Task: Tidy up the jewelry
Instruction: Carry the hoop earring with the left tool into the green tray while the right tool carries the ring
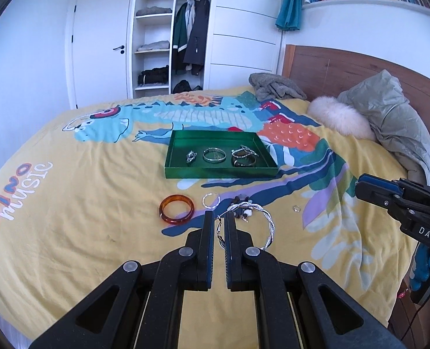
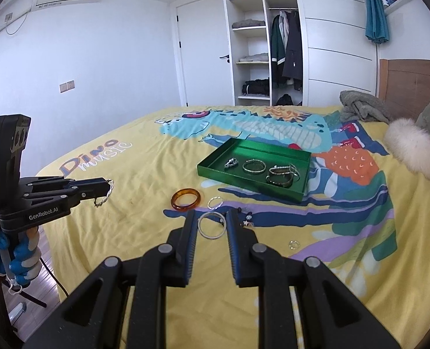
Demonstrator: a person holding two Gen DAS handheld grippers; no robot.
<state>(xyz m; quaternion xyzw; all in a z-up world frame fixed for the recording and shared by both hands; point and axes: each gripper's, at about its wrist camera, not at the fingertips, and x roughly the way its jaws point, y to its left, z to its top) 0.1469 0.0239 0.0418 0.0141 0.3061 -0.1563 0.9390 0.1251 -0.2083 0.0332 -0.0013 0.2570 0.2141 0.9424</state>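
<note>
Jewelry is split between the green tray [image 1: 220, 171], where several bracelets lie, and the yellow bedspread [image 1: 84, 203] nearer by; a twisted silver bangle [image 1: 268, 226] is pinched in the nearly closed left gripper [image 1: 220, 221], off the bed; an amber bangle [image 2: 185, 199] and a plain silver ring [image 2: 211, 225] lie loose; the right gripper [image 2: 209, 218] is held parted, empty, above that ring.

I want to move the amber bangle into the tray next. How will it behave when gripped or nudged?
The amber bangle looks like a thick, glossy, rigid ring, so it should keep its shape but may slip between the fingers. Lying flat on the soft yellow bedspread, it seems unlikely to roll unless tipped on edge. The right gripper is open over a thin silver ring.
</note>
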